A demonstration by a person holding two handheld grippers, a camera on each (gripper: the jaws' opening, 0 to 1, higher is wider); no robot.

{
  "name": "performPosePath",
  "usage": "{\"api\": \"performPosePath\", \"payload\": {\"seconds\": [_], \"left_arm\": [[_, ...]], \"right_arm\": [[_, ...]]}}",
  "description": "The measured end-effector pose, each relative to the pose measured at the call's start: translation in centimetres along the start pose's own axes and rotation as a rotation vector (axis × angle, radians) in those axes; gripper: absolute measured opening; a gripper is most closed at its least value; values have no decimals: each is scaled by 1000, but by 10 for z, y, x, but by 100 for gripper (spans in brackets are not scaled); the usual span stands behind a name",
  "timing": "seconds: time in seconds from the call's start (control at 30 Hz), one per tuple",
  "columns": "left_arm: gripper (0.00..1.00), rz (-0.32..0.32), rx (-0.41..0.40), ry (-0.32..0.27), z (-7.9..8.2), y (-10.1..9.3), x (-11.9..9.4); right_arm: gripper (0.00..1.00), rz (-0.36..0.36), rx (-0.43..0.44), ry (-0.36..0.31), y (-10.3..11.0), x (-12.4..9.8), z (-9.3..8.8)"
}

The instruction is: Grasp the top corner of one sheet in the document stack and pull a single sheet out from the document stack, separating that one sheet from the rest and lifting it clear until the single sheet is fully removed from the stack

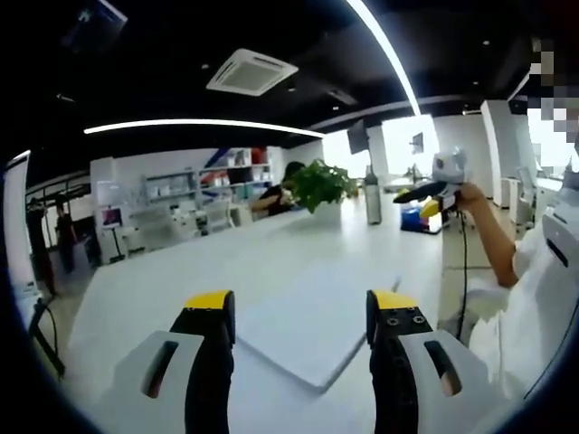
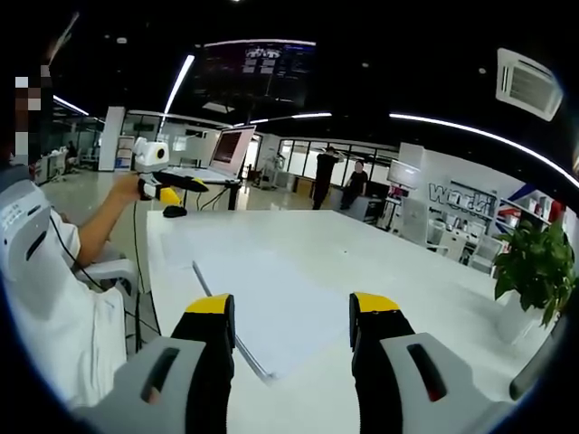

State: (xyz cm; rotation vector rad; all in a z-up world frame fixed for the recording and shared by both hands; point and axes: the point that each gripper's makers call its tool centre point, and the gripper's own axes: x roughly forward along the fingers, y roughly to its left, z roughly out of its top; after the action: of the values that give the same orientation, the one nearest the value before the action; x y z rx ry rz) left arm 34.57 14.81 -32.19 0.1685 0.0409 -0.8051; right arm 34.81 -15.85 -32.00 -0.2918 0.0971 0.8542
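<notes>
A stack of white sheets lies flat on a long white table, its near corner pointing between my left gripper's jaws. The left gripper is open and hovers just before the stack, holding nothing. In the right gripper view the stack lies near the table's left edge, and my right gripper is open over its near end without touching it. Each view also catches the other gripper held up in the person's hand beside the table: the right gripper and the left gripper.
The person in white sits at the table's edge beside the stack. A potted plant and a tall bottle stand at the table's far end. A small dark object lies near a corner. People stand in the background.
</notes>
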Motion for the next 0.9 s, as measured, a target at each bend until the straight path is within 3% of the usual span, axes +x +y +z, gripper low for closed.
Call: {"api": "performPosePath", "payload": {"seconds": [0.27, 0.63, 0.9], "left_arm": [[59, -11, 9, 3, 0, -3, 2], [59, -74, 44, 14, 6, -22, 33], [63, -128, 104, 54, -6, -38, 51]], "right_arm": [[50, -4, -1, 0, 1, 0, 1], [50, -1, 6, 5, -2, 0, -3], [50, 2, -1, 1, 1, -2, 0]]}}
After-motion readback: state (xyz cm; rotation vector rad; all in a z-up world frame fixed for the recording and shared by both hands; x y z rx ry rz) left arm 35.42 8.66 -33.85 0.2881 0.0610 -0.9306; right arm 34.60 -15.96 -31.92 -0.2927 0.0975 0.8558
